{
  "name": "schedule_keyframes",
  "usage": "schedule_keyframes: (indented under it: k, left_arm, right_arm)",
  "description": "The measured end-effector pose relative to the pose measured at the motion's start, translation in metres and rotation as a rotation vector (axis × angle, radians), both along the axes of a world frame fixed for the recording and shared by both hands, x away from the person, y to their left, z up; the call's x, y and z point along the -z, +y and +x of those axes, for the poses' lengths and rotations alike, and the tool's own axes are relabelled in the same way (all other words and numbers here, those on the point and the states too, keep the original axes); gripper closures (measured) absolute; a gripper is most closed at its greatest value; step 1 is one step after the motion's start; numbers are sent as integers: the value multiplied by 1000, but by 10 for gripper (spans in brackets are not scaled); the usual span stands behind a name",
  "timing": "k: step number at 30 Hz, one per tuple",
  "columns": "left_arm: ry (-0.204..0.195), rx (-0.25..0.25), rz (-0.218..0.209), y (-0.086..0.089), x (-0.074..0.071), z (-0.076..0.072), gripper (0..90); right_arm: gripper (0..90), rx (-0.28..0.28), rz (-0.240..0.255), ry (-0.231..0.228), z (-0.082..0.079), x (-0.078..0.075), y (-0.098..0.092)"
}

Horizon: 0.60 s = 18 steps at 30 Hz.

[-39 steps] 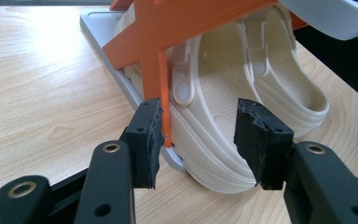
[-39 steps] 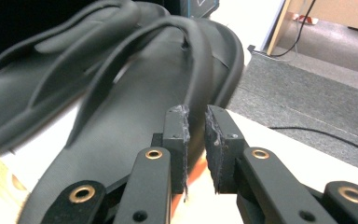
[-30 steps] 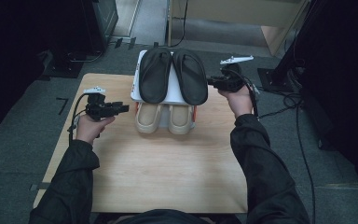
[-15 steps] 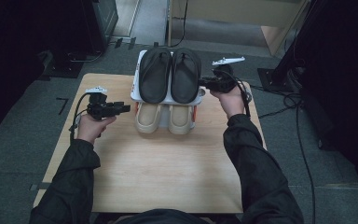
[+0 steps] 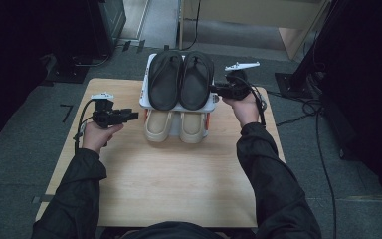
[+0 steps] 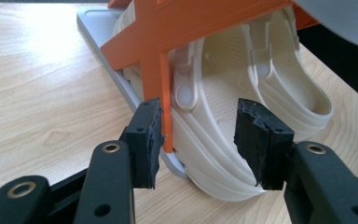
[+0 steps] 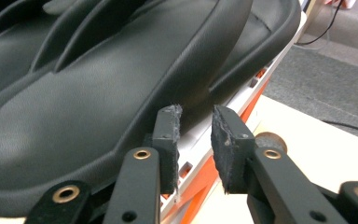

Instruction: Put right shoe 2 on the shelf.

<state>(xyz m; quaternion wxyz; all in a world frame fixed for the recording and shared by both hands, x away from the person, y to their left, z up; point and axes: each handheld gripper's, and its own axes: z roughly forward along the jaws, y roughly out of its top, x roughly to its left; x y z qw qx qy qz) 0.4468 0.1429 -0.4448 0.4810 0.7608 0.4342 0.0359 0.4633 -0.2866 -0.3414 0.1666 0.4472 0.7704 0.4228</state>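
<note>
On top of the little rack (image 5: 210,105) at the table's (image 5: 179,184) far edge sit 2 black sandals (image 5: 181,79), 2 cream clogs (image 5: 175,125) underneath. Right gripper (image 5: 215,89) is at the right sandal's edge, jaws just opening, slightly apart, gripping nothing. Left gripper (image 5: 133,116) hovers beside the clogs, jaws wide.

A lab-like recording space: bare wooden table (image 5: 169,184), grey carpet (image 5: 25,164), trailing floor cables (image 5: 323,149).

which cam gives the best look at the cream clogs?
Left gripper view: the cream clogs show close up under the orange rack frame, strap rivets visible. The high view has their heels poking out below the black sandals. The right gripper view faces the sandals.
</note>
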Motion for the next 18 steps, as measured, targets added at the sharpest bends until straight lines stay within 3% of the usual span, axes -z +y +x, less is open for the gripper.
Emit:
schedule_keyframes:
  k: [3, 6, 11, 18]
  left_arm:
    - [4, -1, 10, 0, 1, 0, 512]
    - [3, 0, 20, 0, 2, 0, 509]
    - [12, -5, 27, -2, 5, -2, 492]
    - [9, -5, 38, -7, 7, -4, 463]
  right_arm:
    - [688, -6, 2, 7, 0, 2, -4]
    - [660, -14, 20, -42, -4, 5, -9]
    - [615, -22, 30, -76, -15, 13, -19]
    - [581, -32, 45, -86, -31, 24, -31]
